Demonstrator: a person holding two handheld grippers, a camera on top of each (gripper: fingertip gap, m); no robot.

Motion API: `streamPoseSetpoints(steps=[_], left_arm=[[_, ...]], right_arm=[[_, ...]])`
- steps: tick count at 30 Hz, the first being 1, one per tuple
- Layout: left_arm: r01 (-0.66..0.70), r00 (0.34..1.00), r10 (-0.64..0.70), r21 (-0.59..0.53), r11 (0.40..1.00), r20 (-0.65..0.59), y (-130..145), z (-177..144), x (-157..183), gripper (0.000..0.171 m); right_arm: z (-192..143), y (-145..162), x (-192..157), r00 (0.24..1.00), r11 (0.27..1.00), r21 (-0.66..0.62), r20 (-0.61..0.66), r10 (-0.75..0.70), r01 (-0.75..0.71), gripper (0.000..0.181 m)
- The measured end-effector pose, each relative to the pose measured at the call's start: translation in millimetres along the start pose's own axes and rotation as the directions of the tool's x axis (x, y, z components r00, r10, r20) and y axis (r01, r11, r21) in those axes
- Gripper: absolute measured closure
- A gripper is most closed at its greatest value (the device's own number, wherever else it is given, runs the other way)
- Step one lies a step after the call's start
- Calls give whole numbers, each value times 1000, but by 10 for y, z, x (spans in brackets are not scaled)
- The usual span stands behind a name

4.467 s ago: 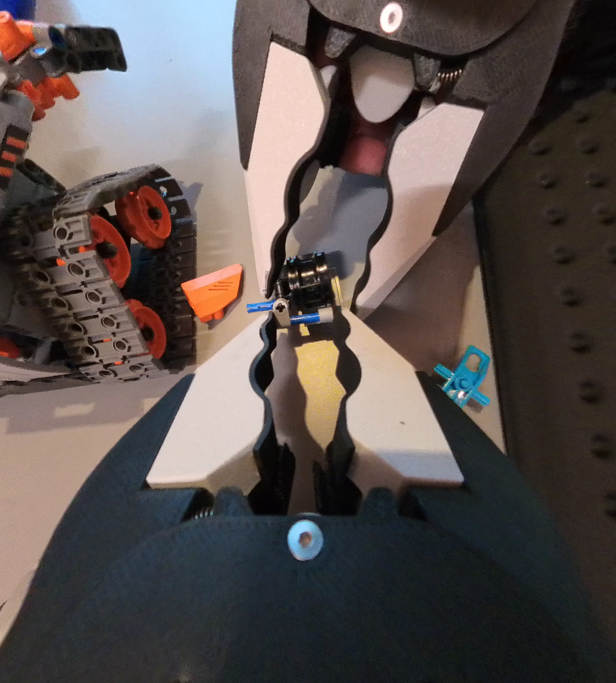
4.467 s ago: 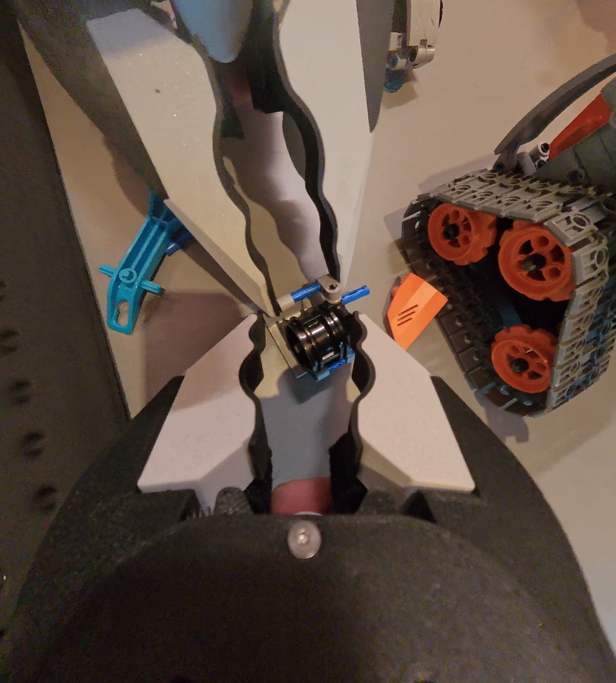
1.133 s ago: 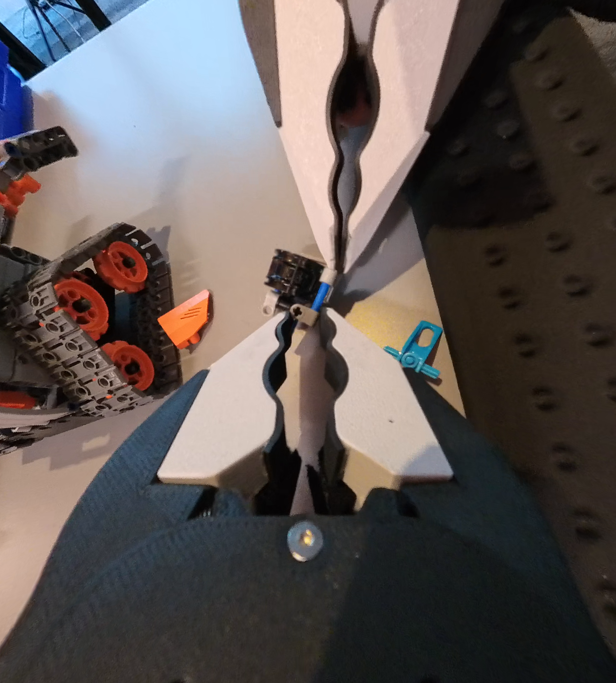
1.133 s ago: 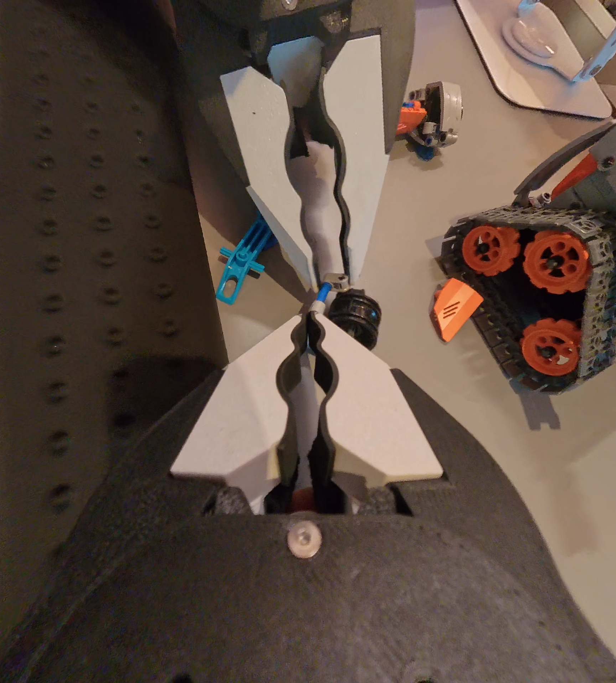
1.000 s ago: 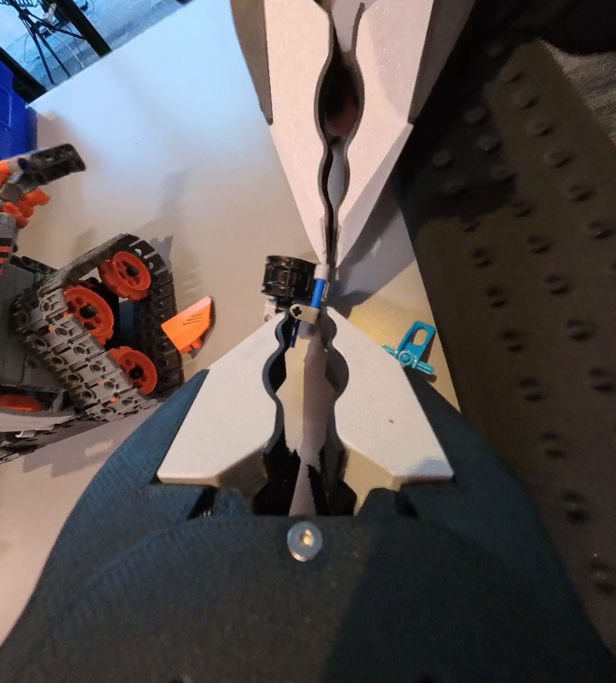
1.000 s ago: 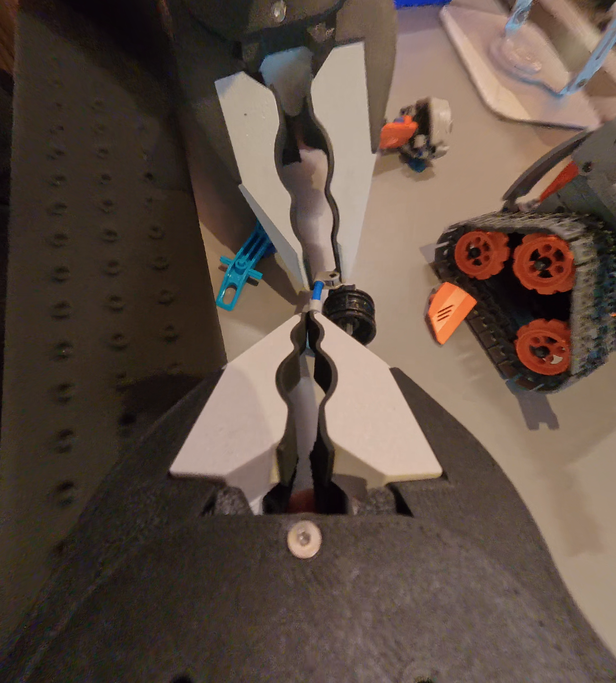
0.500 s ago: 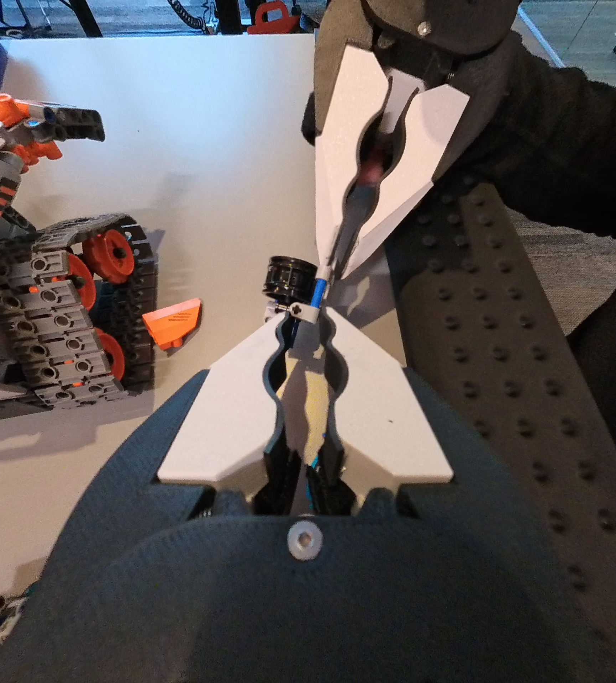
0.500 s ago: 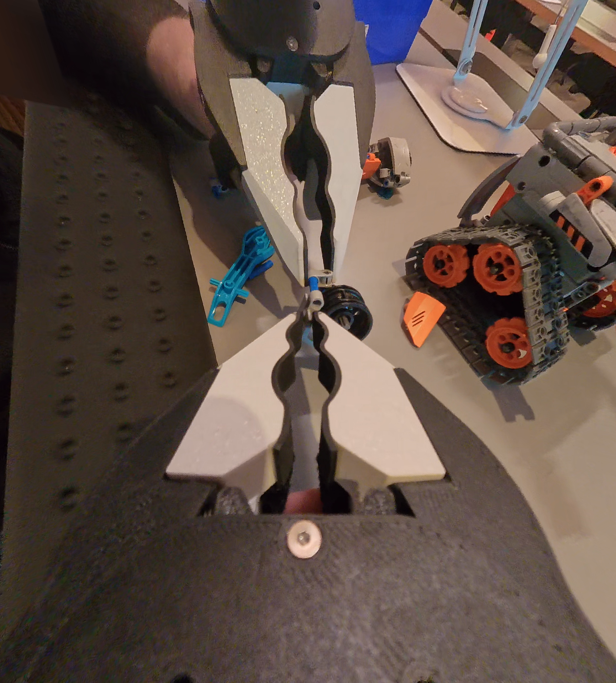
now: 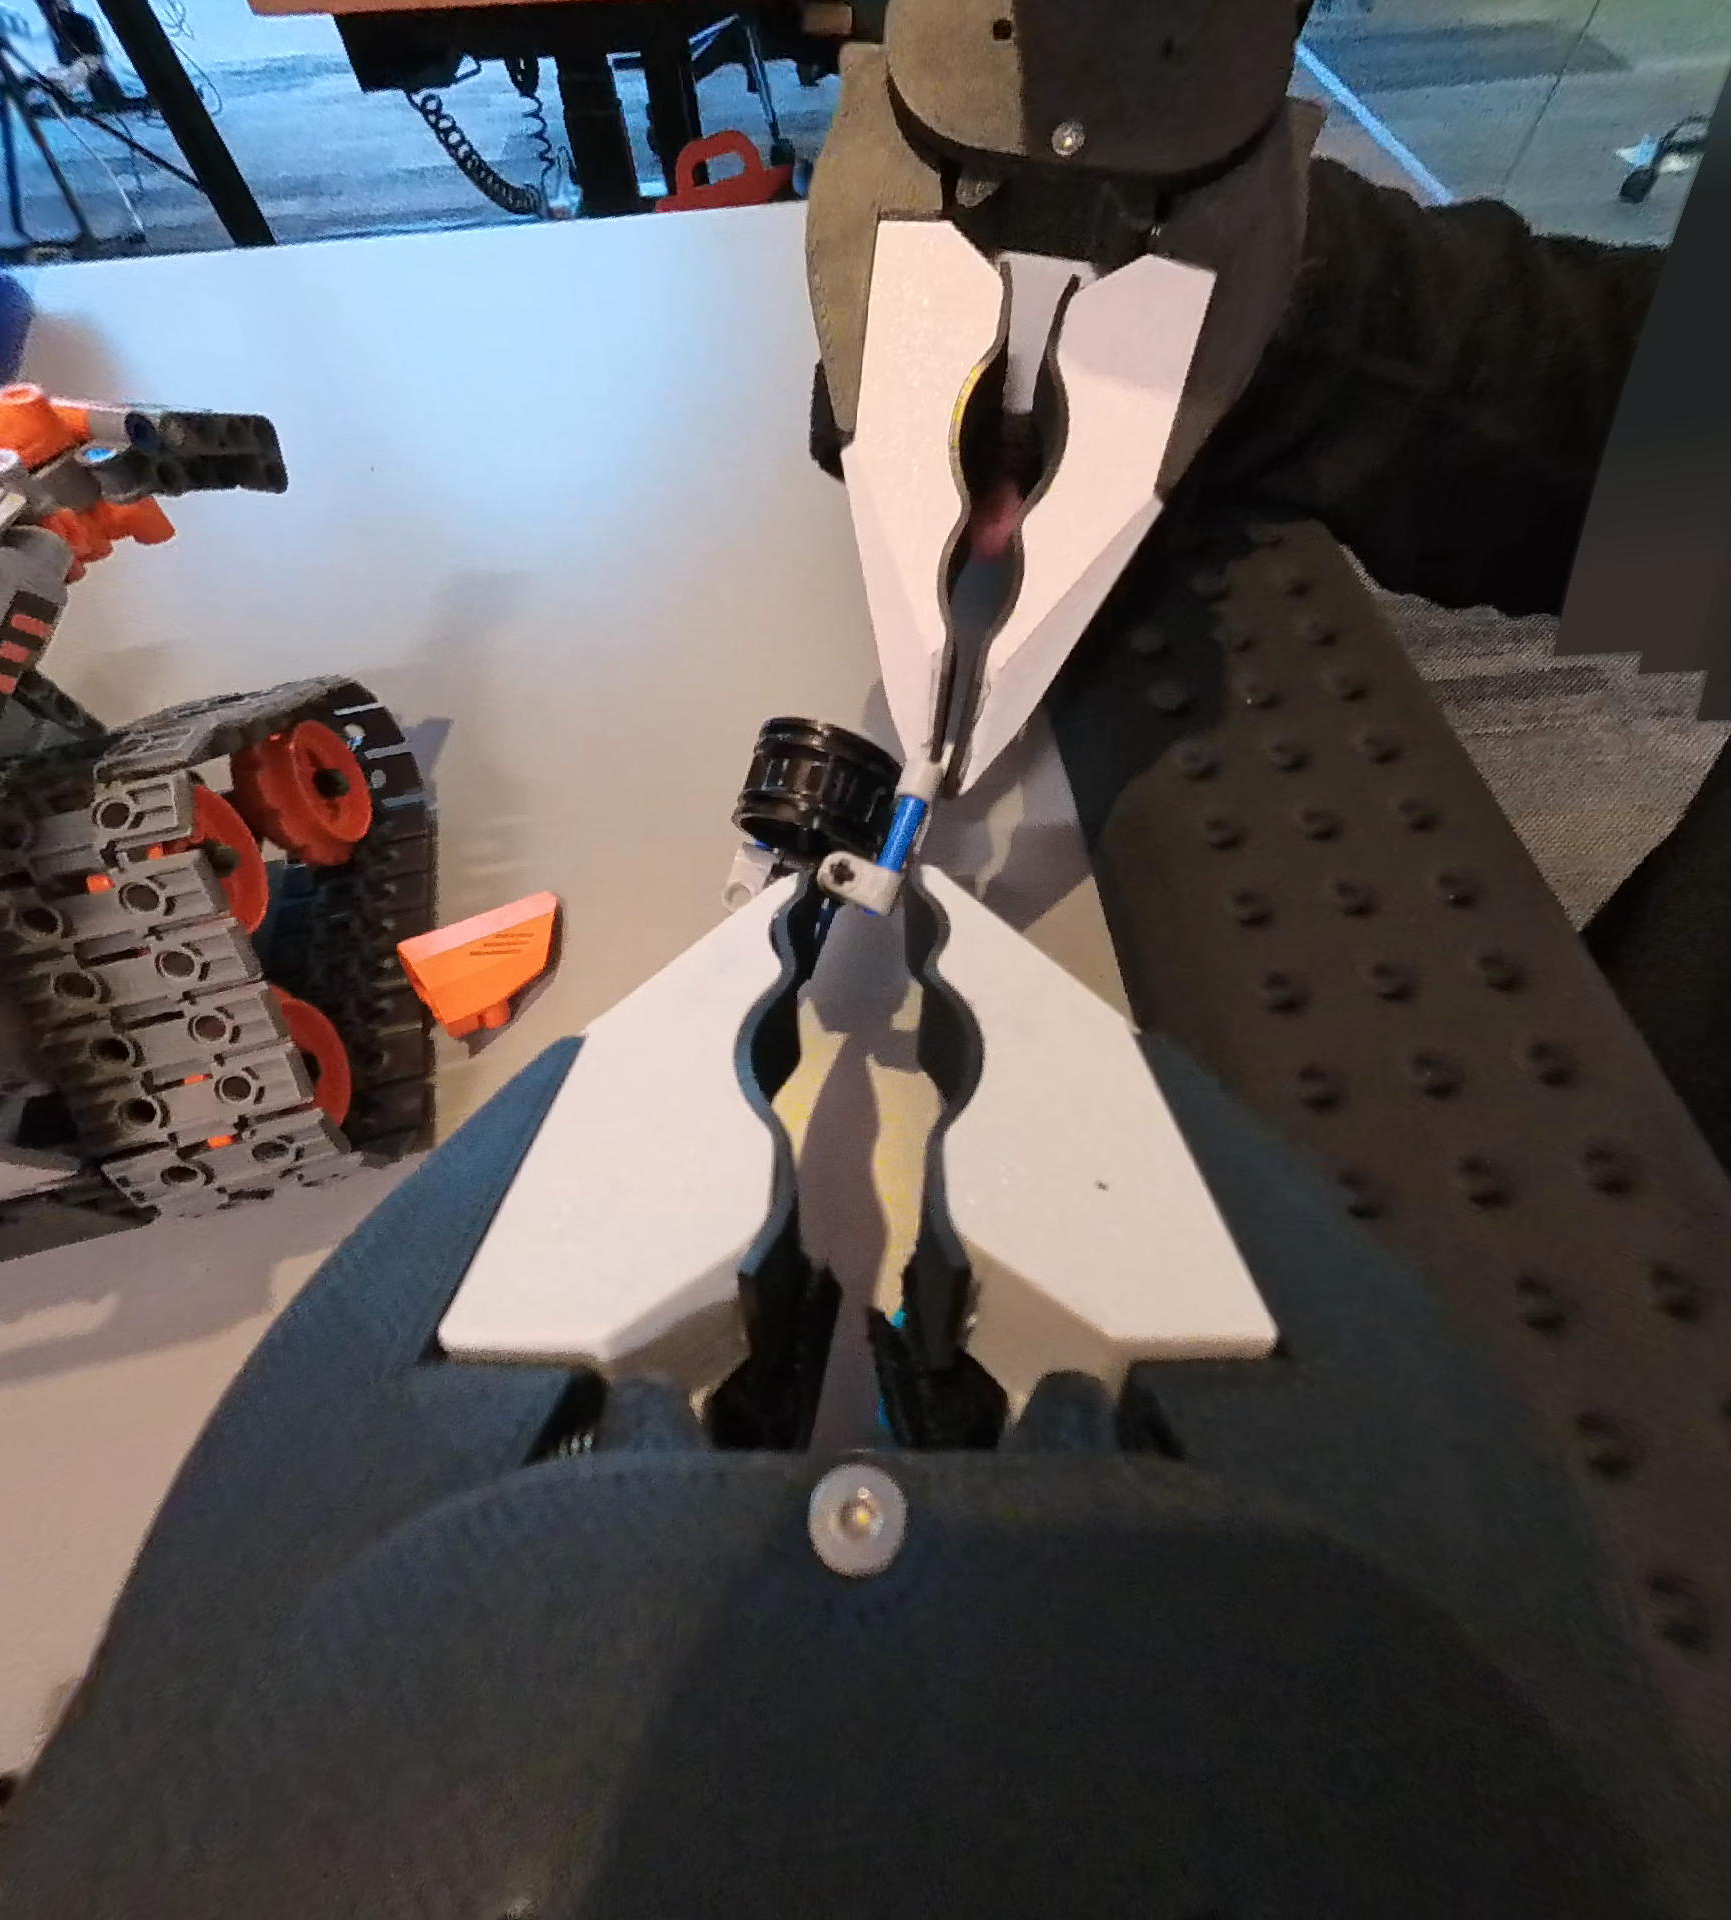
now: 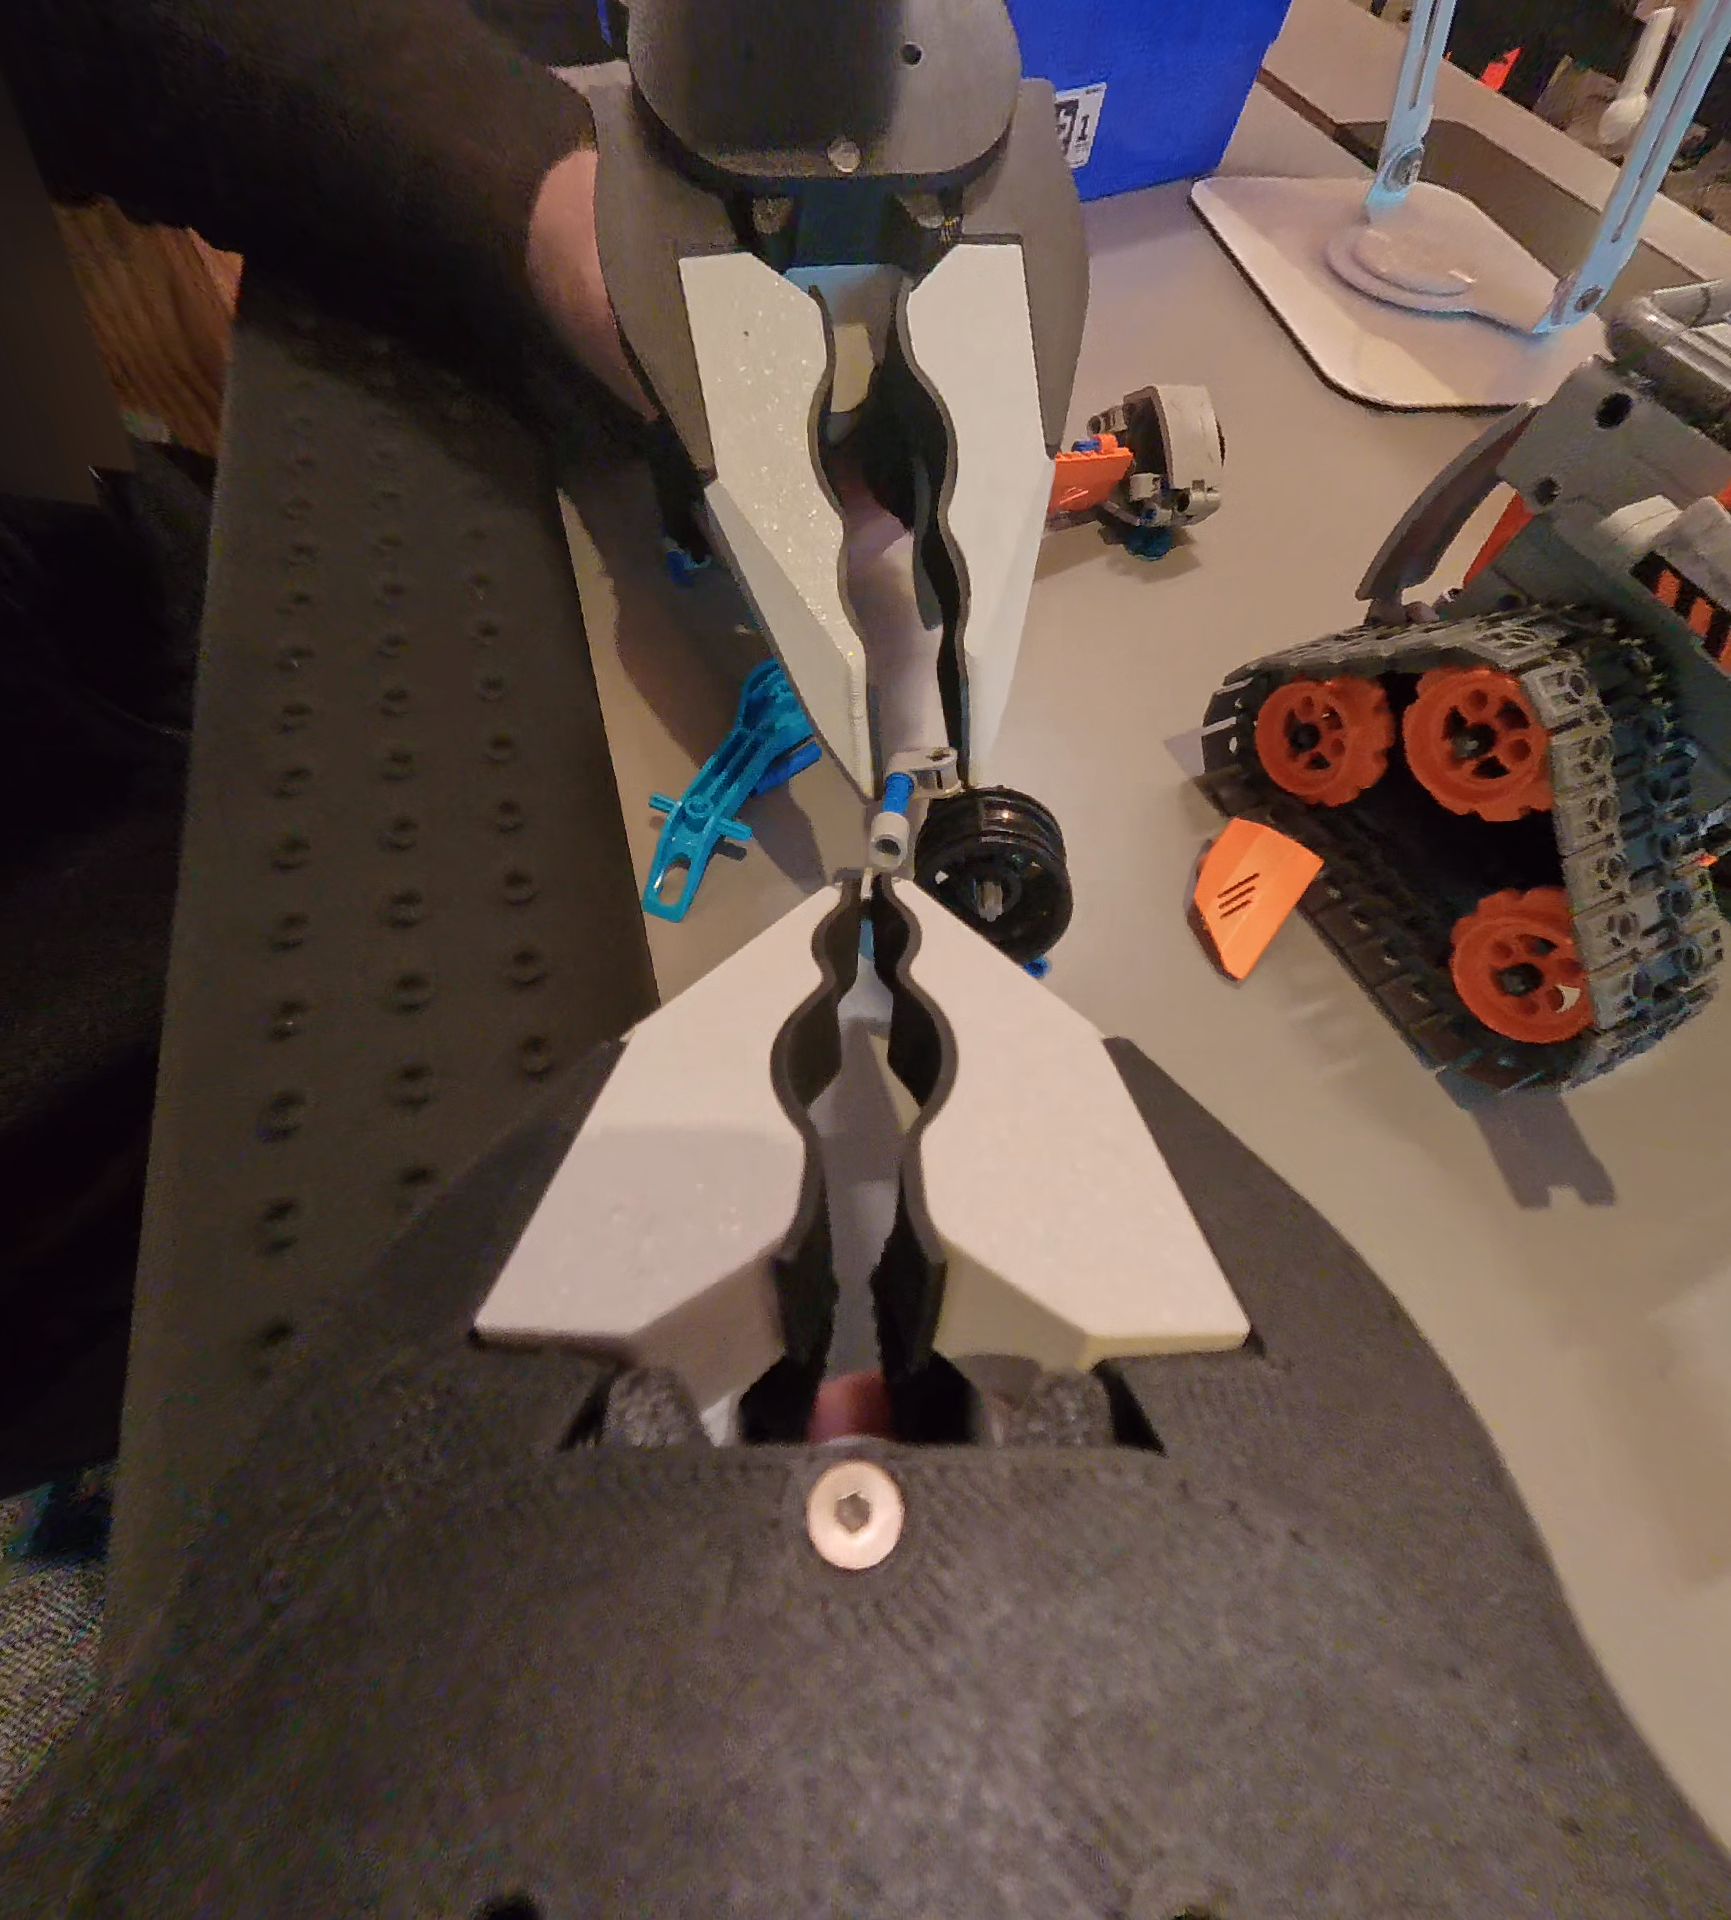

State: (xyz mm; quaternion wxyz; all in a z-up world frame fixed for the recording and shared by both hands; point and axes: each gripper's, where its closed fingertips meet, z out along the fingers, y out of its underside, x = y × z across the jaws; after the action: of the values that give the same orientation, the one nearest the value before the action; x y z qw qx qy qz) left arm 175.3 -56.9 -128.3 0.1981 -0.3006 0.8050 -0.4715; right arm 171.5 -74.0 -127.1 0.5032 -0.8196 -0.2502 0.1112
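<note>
Both grippers meet tip to tip above the table's (image 10: 1256, 1299) near edge, sharing one small brick assembly (image 9: 866, 831): a blue axle with grey connectors and a black wheel (image 9: 817, 781). The left gripper (image 9: 856, 899) pinches its grey connector end; the right gripper (image 10: 869, 891) is pressed onto the other end. An orange wedge piece (image 10: 1245, 894) lies beside the tracked vehicle model (image 10: 1526, 831), and a teal piece (image 10: 705, 805) lies by the black studded mat (image 10: 373, 831).

In the left wrist view a wedge piece (image 9: 482, 961) lies on the table (image 9: 528, 468) between the tracked vehicle (image 9: 165, 935) (at left) and the wheel (image 9: 814, 790); a studded mat (image 9: 1412, 1039) lies right.
</note>
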Motion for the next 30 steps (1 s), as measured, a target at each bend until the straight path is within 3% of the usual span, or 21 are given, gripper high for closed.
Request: streamPoseSetpoints(steps=[4, 8, 16, 26, 30], left_arm=[[-39, 999, 39, 36, 999, 10, -54, -30, 26, 158], [-107, 992, 107, 4, 994, 70, -22, -12, 27, 159], [-83, 988, 81, 11, 996, 131, -41, -8, -22, 160], [-165, 962, 186, -119, 979, 199, 114, 66, -14, 161], [-289, 915, 334, -211, 934, 226, 182, 91, 18, 161]], right_arm=[[-18, -44, -37, 1000, 1000, 28, 17, -10, 9, 181], [10, -12, -47, 999, 999, 1, -2, -45, 45, 181], [46, 3, -37, 993, 994, -32, -51, -103, 101, 181], [162, 166, -76, 989, 980, -148, -35, -143, 136, 181], [216, 263, -102, 990, 968, -207, -8, -144, 139, 181]])
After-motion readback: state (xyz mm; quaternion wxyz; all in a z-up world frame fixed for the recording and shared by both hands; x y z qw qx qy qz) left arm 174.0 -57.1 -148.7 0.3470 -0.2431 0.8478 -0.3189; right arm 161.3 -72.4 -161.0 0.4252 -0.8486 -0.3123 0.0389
